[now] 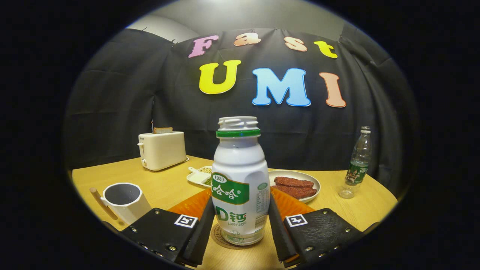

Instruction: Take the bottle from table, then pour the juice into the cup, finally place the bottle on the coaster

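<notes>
**Between the fingers: bottle down on the coaster, release pending**

Between the gripper's two fingers stands the white plastic drink bottle with a green neck band and green label, upright and uncapped. Its base sits on the round brown coaster, whose rim peeks out at the bottle's foot. The left finger lies against the bottle's side; the right finger appears just off it or barely touching, so the jaws are narrowly parted around the bottle and I cannot tell whether they grip it firmly.

Judging from this, the last step is in hand: setting the bottle down. To do it well, the fingers should open evenly and only a little at first, so neither pad drags the bottle sideways; then the gripper should draw straight back, level, without nudging the base off the coaster.

Just ahead and off to the left of the fingers stands the white faceted cup with a wooden handle; its contents cannot be made out. Directly behind the bottle lies an orange mat on the pale wooden table. Beyond that sit a small white divided dish and a white plate of brown slices. Farther left stands a cream toaster, and far right a clear plastic water bottle.
</notes>
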Demonstrator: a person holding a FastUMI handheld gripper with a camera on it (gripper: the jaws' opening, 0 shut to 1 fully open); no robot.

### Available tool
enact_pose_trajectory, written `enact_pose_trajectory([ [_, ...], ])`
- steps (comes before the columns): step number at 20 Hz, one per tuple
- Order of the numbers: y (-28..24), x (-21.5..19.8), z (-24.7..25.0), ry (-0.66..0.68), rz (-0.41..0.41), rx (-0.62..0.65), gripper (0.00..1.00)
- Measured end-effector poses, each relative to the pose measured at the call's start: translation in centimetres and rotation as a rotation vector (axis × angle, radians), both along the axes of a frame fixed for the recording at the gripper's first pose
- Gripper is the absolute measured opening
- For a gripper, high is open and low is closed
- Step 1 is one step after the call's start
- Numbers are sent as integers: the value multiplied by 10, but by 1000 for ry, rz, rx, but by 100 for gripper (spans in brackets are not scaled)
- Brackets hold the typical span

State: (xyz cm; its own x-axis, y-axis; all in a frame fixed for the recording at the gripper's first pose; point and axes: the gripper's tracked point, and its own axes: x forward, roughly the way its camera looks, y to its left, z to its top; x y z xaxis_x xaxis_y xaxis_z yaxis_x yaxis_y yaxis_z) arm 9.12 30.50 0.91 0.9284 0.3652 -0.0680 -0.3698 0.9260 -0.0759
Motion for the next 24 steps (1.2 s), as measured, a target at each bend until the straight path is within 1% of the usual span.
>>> enact_pose_trajectory([
  [5, 12, 7, -11, 14, 6, -13, 71],
  [12, 4, 9, -12, 30, -11, 40, 71],
  [14, 6, 5, -12, 29, -4, 42, 72],
  [16, 4, 7, -12, 18, -9, 41, 75],
  [18, 2, 5, -7, 10, -15, 51, 99],
  [20, -4, 3, 5, -7, -40, 56, 99],
  [24, -8, -18, 38, -34, -59, 60, 99],
])
